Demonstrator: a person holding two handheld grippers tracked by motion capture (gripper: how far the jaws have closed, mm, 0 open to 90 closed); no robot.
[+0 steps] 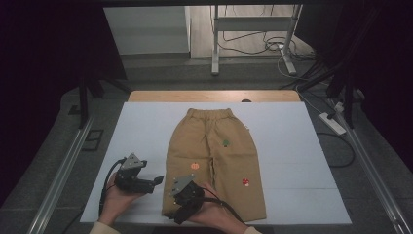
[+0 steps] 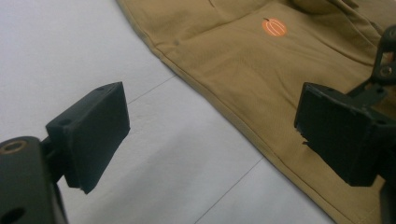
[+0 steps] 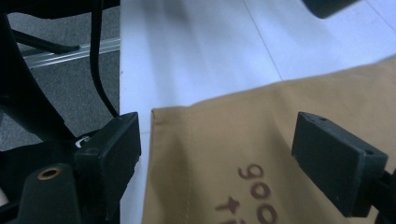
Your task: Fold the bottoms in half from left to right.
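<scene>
Two open grippers, left gripper (image 1: 157,181), right gripper (image 1: 176,218), beside flat tan trousers (image 1: 214,151)

Bare white desk (image 1: 292,161) lies open right of the trousers (image 1: 214,156) and beyond the waistband. The left tool (image 1: 158,181) sits just beside the trousers' left hem edge, the right tool (image 1: 182,207) over the hem. They crowd the near-left corner.

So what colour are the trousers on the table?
The trousers are tan, with small orange, green and red motifs; the high view shows them best.
</scene>
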